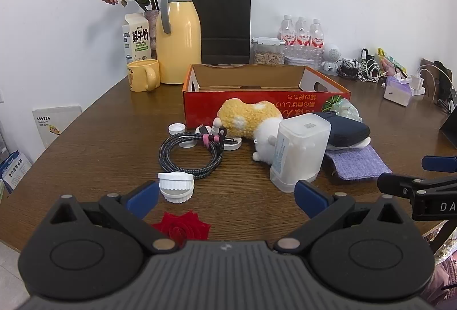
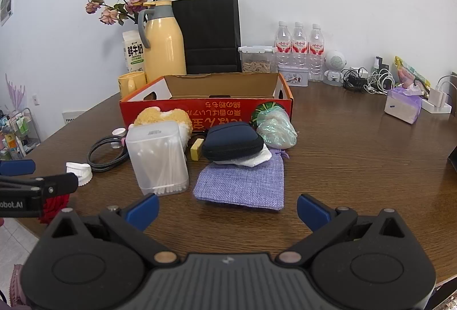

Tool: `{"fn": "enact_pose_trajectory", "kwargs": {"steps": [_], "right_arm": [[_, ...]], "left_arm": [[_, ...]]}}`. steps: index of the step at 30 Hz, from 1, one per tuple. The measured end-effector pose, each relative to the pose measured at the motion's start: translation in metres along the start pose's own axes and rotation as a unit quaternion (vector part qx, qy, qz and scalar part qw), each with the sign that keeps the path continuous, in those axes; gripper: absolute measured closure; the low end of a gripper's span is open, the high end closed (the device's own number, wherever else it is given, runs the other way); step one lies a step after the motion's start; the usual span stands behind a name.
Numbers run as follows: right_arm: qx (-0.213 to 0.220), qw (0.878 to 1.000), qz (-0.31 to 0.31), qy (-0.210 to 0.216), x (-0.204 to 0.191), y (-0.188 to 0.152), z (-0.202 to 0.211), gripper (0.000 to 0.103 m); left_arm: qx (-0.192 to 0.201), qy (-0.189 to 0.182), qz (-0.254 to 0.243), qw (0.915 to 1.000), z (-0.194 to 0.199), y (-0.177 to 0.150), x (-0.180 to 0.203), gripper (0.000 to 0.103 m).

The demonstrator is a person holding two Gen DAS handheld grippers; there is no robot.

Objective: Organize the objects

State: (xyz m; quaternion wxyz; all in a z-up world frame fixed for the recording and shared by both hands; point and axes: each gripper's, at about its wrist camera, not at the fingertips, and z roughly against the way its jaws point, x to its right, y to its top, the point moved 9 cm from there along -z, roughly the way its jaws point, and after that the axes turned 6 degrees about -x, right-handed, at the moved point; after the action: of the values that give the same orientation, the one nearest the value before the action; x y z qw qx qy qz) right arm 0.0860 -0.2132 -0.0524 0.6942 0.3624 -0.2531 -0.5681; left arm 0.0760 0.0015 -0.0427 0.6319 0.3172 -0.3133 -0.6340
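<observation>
Left wrist view shows your left claw (image 1: 225, 200) with its jaws wide apart and nothing between them, hovering over the near edge of the bench (image 1: 100, 138). Going left to right from there: a white ribbed cap (image 1: 176, 186) sits just beyond your left finger, a red fabric rose (image 1: 181, 228) lies nearest you, and a coiled braided cable (image 1: 191, 154) rests further in, bound with a pink tie, likely so it stays compact. Next comes a yellow plush toy (image 1: 248, 117) on its side against the red cardboard box (image 1: 265, 101), then a clear cotton swab box (image 2: 157, 158), upright and well filled with swabs. Right of that a dark zip case (image 2: 232, 143) rests partly on a lilac fabric pouch (image 2: 242, 184), with a pale green bundle (image 2: 275, 127) behind.

The red cardboard box stands open at the far middle and looks empty from here; its place close behind the loose things suggests it is where they should go. Nothing appears sorted yet.

Your right claw (image 2: 227, 210) is likewise spread wide and unloaded, aimed at the lilac fabric pouch.
</observation>
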Motion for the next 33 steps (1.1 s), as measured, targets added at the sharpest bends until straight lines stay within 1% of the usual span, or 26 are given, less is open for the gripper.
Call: {"fn": "enact_pose_trajectory", "kwargs": {"steps": [33], "right_arm": [[0.001,1.000,0.000,0.000,0.0003,0.0000,0.0026,0.000]], "left_arm": [[0.002,0.002,0.003,1.0000,0.0033,0.0003,-0.0049,0.000]]}}
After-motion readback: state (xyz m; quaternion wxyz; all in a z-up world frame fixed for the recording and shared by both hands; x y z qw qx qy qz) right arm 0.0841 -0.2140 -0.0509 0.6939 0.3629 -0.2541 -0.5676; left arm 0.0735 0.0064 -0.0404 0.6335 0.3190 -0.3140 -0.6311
